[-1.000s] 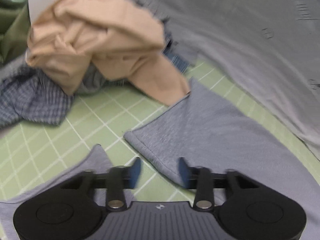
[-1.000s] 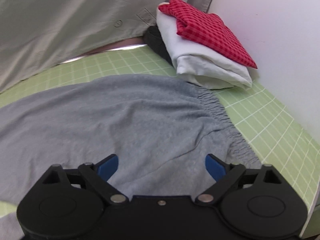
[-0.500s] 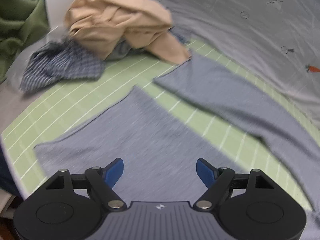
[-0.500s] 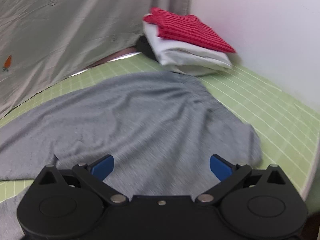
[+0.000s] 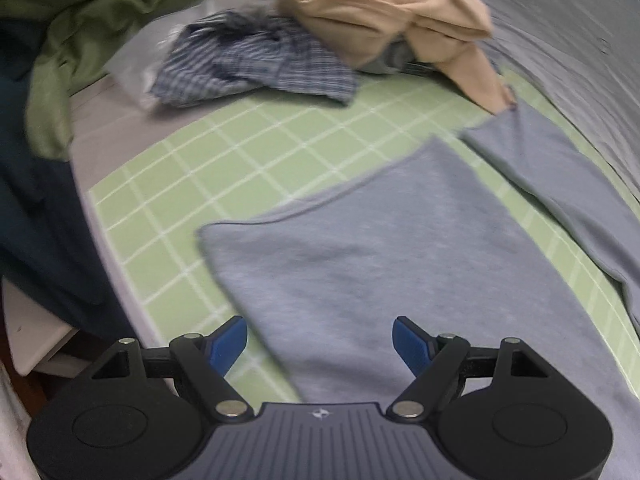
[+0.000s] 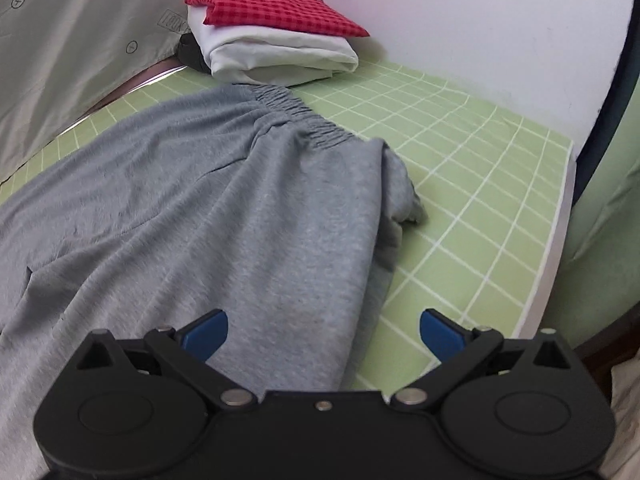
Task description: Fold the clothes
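Grey sweatpants lie spread on the green grid mat. In the left wrist view the near leg [image 5: 360,248] lies flat with its cuff to the left, and the far leg [image 5: 560,184] runs beside it. My left gripper [image 5: 320,340] is open and empty just above the near leg. In the right wrist view the sweatpants [image 6: 208,216] show their gathered waistband [image 6: 304,116] at the far side. My right gripper [image 6: 324,330] is open and empty over the hip side edge.
A tan garment [image 5: 392,12] and a blue checked garment [image 5: 256,68] are heaped at the mat's [image 5: 240,152] far left. Green and dark cloth [image 5: 60,40] hangs off the left edge. A folded stack, red check on white [image 6: 272,40], sits at the far right. A grey sheet [image 6: 80,40] hangs behind.
My left gripper opened wide and pulled back and left from the far leg's cuff, now over the near leg. My right gripper pulled back toward the mat's near edge; the waistband side bunched.
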A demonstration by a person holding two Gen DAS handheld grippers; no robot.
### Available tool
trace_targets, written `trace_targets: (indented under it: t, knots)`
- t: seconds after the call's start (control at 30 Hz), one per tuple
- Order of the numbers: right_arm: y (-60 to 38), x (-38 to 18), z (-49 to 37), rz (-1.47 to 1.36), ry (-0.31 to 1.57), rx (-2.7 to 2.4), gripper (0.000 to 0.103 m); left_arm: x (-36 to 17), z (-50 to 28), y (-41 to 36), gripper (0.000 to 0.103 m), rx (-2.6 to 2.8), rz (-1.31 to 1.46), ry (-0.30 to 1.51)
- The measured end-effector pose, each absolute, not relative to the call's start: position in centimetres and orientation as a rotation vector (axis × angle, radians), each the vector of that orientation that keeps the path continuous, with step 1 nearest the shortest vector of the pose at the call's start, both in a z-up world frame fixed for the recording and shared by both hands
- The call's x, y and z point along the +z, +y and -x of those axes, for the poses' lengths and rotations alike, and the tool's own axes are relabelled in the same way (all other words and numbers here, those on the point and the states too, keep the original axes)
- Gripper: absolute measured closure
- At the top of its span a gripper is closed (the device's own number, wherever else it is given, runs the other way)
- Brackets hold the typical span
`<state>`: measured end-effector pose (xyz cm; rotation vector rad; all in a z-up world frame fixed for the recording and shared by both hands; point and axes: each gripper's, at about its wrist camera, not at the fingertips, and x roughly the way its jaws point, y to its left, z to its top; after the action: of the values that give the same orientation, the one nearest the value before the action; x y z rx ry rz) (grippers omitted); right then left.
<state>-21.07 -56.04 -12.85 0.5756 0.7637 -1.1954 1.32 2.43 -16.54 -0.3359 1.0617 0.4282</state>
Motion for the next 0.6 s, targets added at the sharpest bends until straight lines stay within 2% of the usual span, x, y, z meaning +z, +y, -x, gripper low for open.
trace_targets:
  t: [0.37,0.47,0.53,0.57,0.6]
  knots:
    - [-56.2,-13.1,20.3,-0.618,0.771,-1.192,0.001,-17.6,-1.3,6.6,0.023,0.507,0.386,1.043]
    - [-56.3,-13.2,20.3,-0.611,0.782,-1.185,0.009,-17.5,-1.6,7.4,0.025,0.512,0.400,1.022]
    - [-56.3,-13.1,20.3,-0.607,0.789,-1.196,0.013,-17.2,-1.7,7.8,0.031,0.519,0.419,1.002]
    - [-56.4,-13.1,20.3,-0.606,0.792,-1.202,0.016,-17.0,-1.8,8.0,0.037,0.522,0.429,0.992]
    - [-56.5,-13.0,20.4,-0.611,0.792,-1.208,0.021,-16.8,-1.9,8.2,0.048,0.526,0.439,0.982]
